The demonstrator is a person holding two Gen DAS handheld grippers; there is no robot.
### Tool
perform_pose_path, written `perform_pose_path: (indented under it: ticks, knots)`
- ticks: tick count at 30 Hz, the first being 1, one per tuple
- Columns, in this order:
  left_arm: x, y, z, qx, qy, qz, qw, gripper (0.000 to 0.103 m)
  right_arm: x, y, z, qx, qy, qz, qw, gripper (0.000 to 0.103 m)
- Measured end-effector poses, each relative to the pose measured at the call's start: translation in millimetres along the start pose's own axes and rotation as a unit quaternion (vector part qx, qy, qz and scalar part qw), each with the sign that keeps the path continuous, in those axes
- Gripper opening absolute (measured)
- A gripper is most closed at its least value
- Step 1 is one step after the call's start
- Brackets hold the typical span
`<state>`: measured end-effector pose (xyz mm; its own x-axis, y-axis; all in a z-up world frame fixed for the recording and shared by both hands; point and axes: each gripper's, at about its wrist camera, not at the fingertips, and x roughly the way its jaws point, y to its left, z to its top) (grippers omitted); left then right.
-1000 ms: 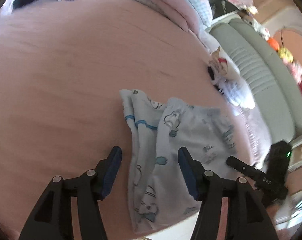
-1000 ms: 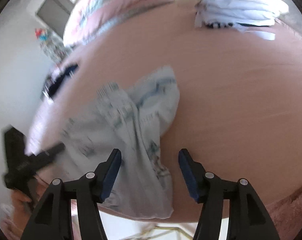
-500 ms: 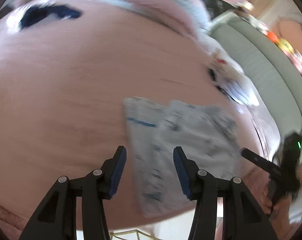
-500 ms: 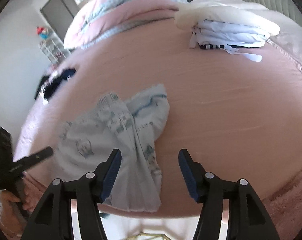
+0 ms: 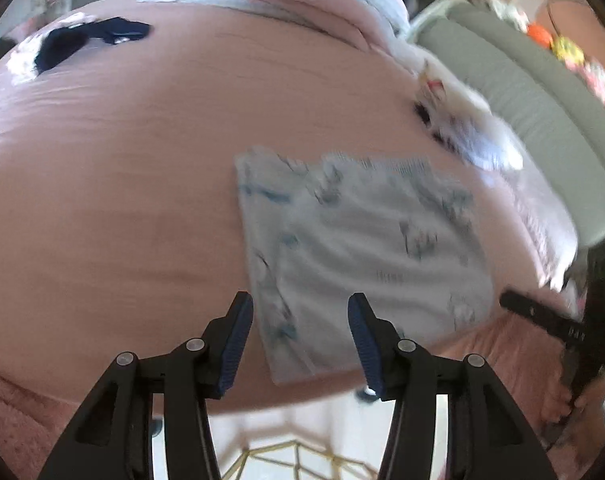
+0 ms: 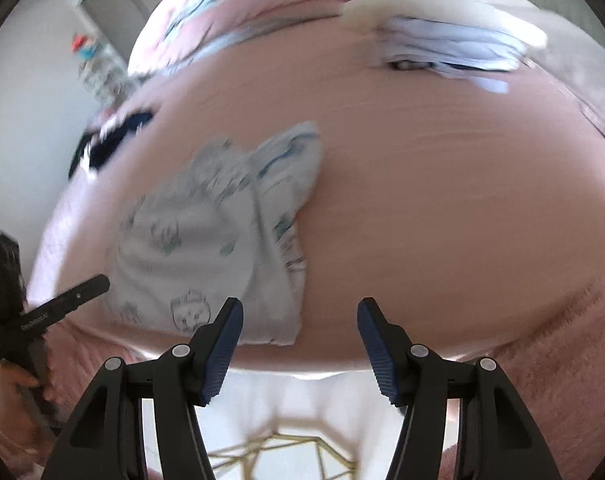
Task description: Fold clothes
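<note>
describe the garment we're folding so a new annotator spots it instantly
Start from the big pink bed and look to its near edge. There lies a pale blue printed garment, partly folded, flat on the bedspread. Unlike the dark navy item at the far corner and the white folded stack by the pillows, it is light blue with small cartoon prints and sits alone.

Motion blur smears the print on the pale patterned garment [image 5: 358, 248], so its motifs stay unreadable. The folded white stack [image 6: 454, 44] is also smeared, and its pieces cannot be counted. The dark blue clothing [image 5: 90, 38] is too small to identify.
</note>
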<state>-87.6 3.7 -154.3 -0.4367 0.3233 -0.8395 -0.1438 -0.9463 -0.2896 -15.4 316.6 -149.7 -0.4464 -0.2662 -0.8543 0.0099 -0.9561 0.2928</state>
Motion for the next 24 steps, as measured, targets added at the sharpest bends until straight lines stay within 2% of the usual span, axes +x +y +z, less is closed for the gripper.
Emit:
perform_pose_path:
  ticks: [2, 4, 6, 8, 13, 16, 17, 20, 24]
  knots:
    - [13, -6, -3, 0.019, 0.016, 0.022, 0.9995, 0.047, 10, 5, 1, -0.015, 0.016, -0.016, 1.000, 0.059]
    - [14, -5, -3, 0.023, 0.012, 0.044, 0.9987, 0.047, 19, 7, 2, -0.022, 0.031, -0.033, 0.999, 0.059]
    - [16, -2, -2, 0.026, 0.006, 0.068, 0.9973, 0.048, 16, 9, 2, -0.035, 0.025, -0.060, 0.997, 0.059]
    - [20, 1, -1, 0.013, 0.006, 0.061, 0.9981, 0.048, 17, 3, 1, -0.032, 0.025, -0.098, 0.994, 0.058]
    - [17, -2, 2, -0.005, -0.026, 0.099, 0.9947, 0.047, 8, -13, 2, 0.004, 0.007, -0.130, 0.991, 0.053]
    - [8, 7, 6, -0.031, -0.058, 0.096, 0.9932, 0.047, -16, -16, 2, 0.022, -0.038, -0.075, 0.996, 0.055]
    - [8, 8, 6, -0.034, -0.061, 0.089, 0.9936, 0.047, -16, -10, 1, 0.009, -0.038, -0.067, 0.997, 0.056]
    - [16, 7, -3, -0.022, -0.036, 0.065, 0.9970, 0.047, -15, 10, -1, -0.030, -0.036, -0.045, 0.998, 0.056]
    - [22, 4, -15, 0.008, -0.002, 0.050, 0.9987, 0.047, 7, 21, 0, -0.050, 0.008, -0.064, 0.997, 0.056]
